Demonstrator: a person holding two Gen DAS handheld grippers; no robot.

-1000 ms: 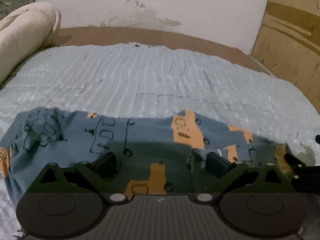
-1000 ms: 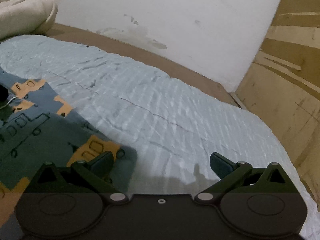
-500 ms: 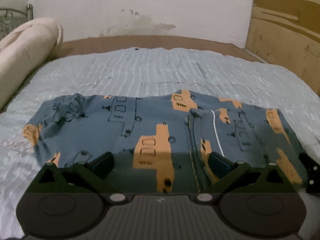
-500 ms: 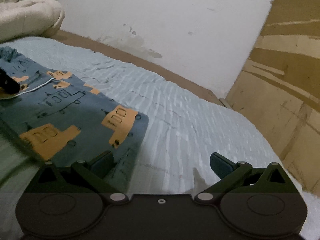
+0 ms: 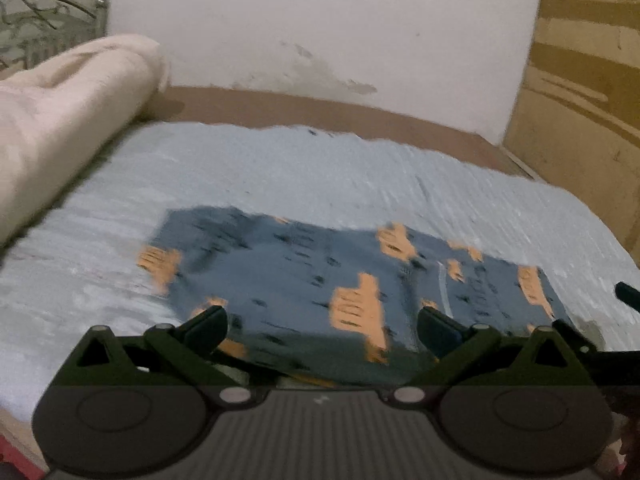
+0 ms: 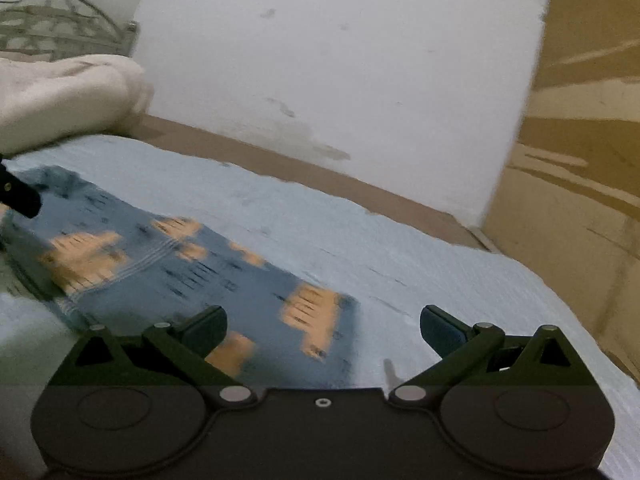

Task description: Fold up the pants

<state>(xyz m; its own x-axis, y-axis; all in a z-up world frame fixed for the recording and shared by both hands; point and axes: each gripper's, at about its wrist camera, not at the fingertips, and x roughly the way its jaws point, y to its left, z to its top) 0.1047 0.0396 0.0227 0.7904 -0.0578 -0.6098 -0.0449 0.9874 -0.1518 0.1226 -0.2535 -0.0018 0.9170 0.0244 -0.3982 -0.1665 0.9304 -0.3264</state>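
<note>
the left gripper (image 5: 322, 326) hung with fingers apart above the near edge of the folded pants (image 5: 320, 280), whose long axis ran left to right on the bed (image 5: 280, 172); the right gripper (image 6: 323, 326), likewise spread, stood over their right end

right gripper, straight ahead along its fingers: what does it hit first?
Likely the light blue bedspread, just past the near right corner of the folded pants. The right gripper has open jaws and holds nothing. Motion blur makes depth uncertain.
</note>
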